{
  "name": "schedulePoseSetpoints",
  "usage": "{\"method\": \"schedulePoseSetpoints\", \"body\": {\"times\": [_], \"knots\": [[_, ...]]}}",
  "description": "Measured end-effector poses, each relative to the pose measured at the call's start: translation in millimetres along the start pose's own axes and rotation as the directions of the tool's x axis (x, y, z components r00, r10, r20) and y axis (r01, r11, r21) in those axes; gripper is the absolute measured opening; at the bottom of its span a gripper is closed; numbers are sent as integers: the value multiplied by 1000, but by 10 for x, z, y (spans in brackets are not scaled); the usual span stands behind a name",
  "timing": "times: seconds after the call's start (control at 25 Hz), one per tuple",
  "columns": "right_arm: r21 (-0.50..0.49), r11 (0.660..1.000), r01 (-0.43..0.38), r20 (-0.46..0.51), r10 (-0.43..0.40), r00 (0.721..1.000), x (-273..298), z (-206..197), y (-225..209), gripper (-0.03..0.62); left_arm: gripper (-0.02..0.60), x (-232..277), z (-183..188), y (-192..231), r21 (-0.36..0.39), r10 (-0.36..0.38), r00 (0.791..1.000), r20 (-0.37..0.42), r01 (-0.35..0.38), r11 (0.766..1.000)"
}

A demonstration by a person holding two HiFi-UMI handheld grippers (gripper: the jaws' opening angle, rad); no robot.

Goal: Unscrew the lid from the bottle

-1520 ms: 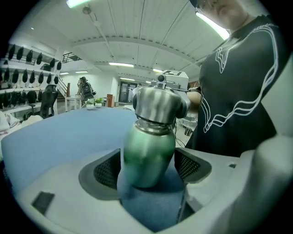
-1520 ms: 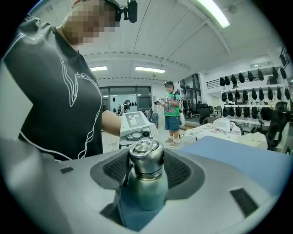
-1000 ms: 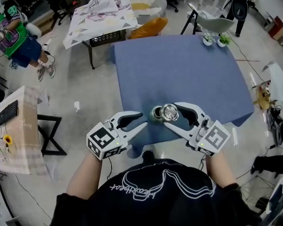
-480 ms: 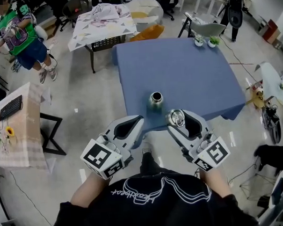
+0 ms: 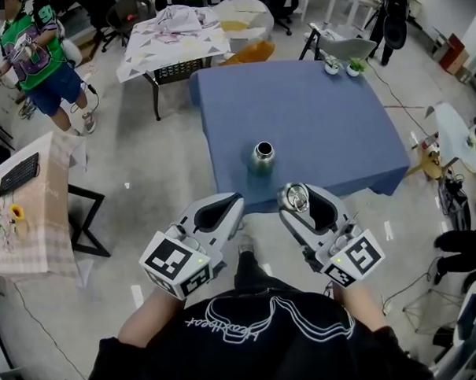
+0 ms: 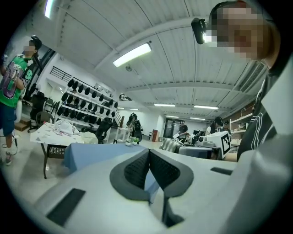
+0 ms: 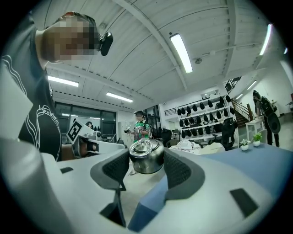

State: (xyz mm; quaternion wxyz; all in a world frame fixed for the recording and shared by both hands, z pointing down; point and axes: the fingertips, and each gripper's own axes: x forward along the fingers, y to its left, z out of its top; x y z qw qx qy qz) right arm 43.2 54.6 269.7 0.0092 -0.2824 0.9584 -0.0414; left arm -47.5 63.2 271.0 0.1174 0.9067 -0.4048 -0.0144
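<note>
A steel bottle (image 5: 262,157) stands upright with its mouth uncovered near the front edge of the blue table (image 5: 337,118). Its round metal lid (image 5: 295,197) with a loop handle sits between the fingers of my right gripper (image 5: 295,195), lifted off and held in front of the table edge. The right gripper view shows the lid (image 7: 146,156) pinched between the two dark pads (image 7: 177,170). My left gripper (image 5: 235,203) hangs beside it at the left, jaws shut with nothing in them; its pads (image 6: 158,168) meet in the left gripper view.
Two small potted plants (image 5: 341,65) sit at the table's far edge. A cloth-covered table (image 5: 172,34) stands behind at the left. A side table (image 5: 26,202) with a keyboard is at the left, and a person in green (image 5: 35,60) stands beyond it.
Both grippers have pulled back from the bottle toward my body. The right one has carried the lid off the bottle. The left jaws have gone from open to shut.
</note>
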Motion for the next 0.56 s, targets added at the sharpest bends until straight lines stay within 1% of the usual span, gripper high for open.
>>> {"method": "schedulePoseSetpoints", "body": {"times": [0.28,0.56], "knots": [[8,1000,-2,-15,2,1000,23,-26,5,239,5,15,-42,38,-5,9,1000,-16,-9,1000],[19,1000,10,-18,-10,1000,20,-123,-78,239,5,96,-139,68,11,11,999,-31,-11,1000]]}}
